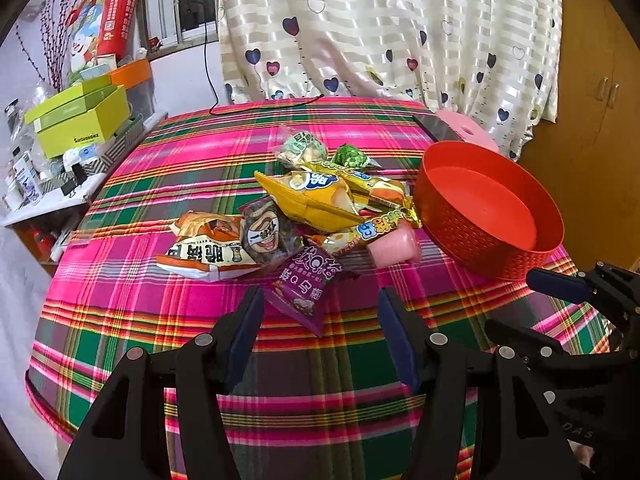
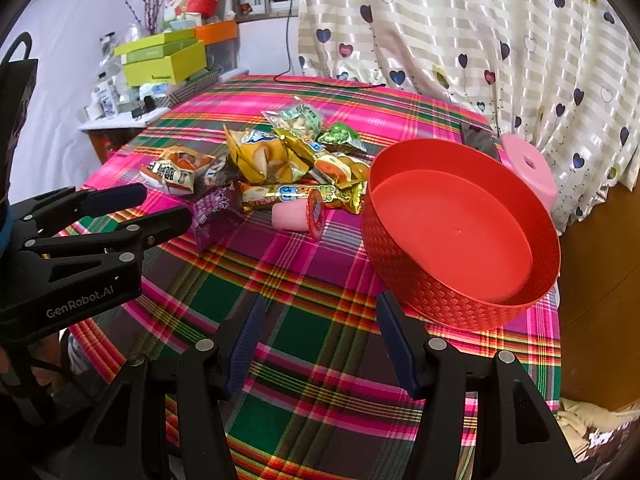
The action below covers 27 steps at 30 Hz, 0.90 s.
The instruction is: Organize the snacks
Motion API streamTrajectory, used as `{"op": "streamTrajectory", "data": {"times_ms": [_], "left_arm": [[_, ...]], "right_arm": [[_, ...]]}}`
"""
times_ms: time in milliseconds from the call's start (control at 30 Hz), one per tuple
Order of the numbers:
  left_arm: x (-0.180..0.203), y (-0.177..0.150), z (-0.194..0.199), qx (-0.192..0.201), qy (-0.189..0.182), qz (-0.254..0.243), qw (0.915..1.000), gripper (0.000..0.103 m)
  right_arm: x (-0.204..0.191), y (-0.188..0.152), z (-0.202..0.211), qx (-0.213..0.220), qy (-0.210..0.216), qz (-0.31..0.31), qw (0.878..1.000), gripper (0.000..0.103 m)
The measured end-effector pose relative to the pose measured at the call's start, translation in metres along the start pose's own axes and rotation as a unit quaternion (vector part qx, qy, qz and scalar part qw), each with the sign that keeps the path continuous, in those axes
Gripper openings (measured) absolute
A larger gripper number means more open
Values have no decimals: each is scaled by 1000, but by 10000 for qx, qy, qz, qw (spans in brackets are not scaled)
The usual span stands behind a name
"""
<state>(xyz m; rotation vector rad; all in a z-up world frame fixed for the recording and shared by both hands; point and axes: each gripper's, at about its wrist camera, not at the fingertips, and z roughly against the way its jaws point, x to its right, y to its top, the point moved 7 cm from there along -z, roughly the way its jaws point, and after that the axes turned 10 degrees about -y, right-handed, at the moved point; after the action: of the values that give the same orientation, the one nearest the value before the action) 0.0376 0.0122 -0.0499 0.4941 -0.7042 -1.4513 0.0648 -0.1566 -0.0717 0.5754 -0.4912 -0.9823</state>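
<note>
Brightness: even, bright daylight, colours saturated
Source: window [image 1: 180, 0] at upper left
Glare: sheen on curtain [image 1: 380, 28] stripes and snack wrappers [image 1: 316, 196]
Shadows: soft, faint under the red basket [image 2: 400, 240]
Focus: sharp at centre
Edges: strong fisheye bending, black corner vignette

A plaid-clothed table [image 2: 304, 280] carries everything. Mid-table lies a snack heap [image 2: 280, 160]; a red basket [image 2: 460, 304] stands near its right edge.

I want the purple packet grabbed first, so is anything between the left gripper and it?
Nothing visible. The left gripper is open, and the purple snack packet is the nearest item of the pile, its near corner already between the fingers. The other snacks and the red basket lie beyond or beside it.
</note>
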Motion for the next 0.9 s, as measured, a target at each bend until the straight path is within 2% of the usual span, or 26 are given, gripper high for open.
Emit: {"op": "streamTrajectory", "data": {"times_ms": [900], "left_arm": [[-11,-4,-2,-3,-50,190,9998,59]], "right_arm": [[-4,3,-2,-8,-5,23,10000,57]]}}
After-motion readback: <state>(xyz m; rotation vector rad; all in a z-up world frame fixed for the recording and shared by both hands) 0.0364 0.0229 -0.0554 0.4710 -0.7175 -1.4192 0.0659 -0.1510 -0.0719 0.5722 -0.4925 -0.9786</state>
